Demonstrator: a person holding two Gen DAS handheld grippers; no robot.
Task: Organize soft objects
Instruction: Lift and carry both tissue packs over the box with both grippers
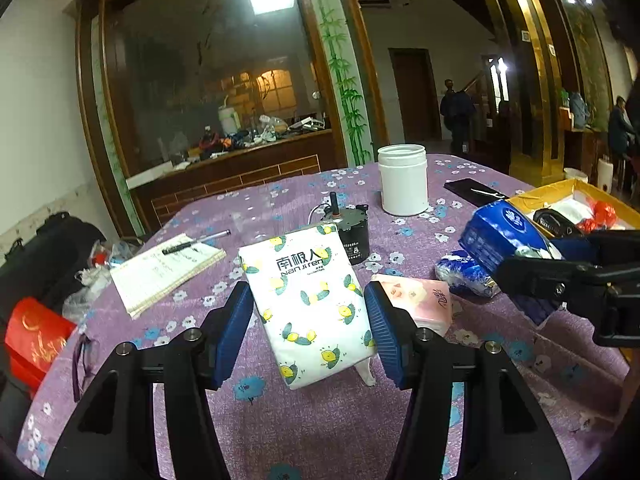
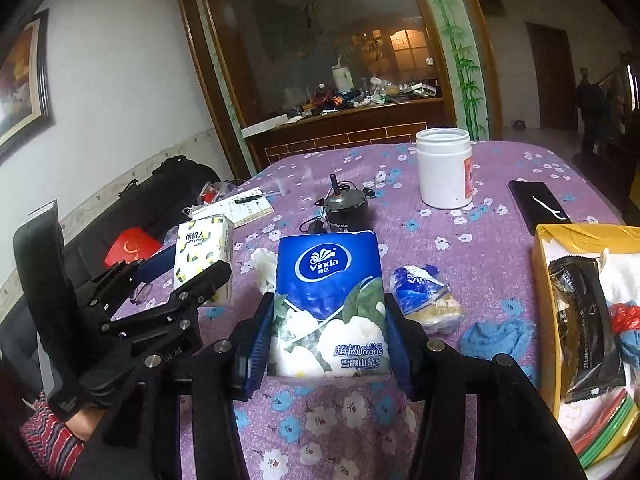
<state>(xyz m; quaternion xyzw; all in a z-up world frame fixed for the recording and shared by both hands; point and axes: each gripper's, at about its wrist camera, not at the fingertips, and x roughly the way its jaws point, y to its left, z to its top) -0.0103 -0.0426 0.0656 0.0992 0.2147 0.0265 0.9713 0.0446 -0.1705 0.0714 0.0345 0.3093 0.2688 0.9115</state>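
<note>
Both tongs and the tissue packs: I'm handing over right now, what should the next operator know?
Left tongs: closed on the lemon-print tissue pack, held off the purple tablecloth.
Right tongs: closed on the blue tissue pack, also lifted.
On the cloth: pink tissue pack, crumpled blue wrapper, blue rag.
Yellow box at the right already holds a black packet and other items.
Done: both packs gripped.
Left: probably set them in the box, then gather the rest.

Purple floral-clothed table [image 2: 520, 168] with white jar [image 2: 443, 168], motor [image 2: 346, 206], notebook [image 1: 166, 270], phone [image 2: 538, 204].
</note>
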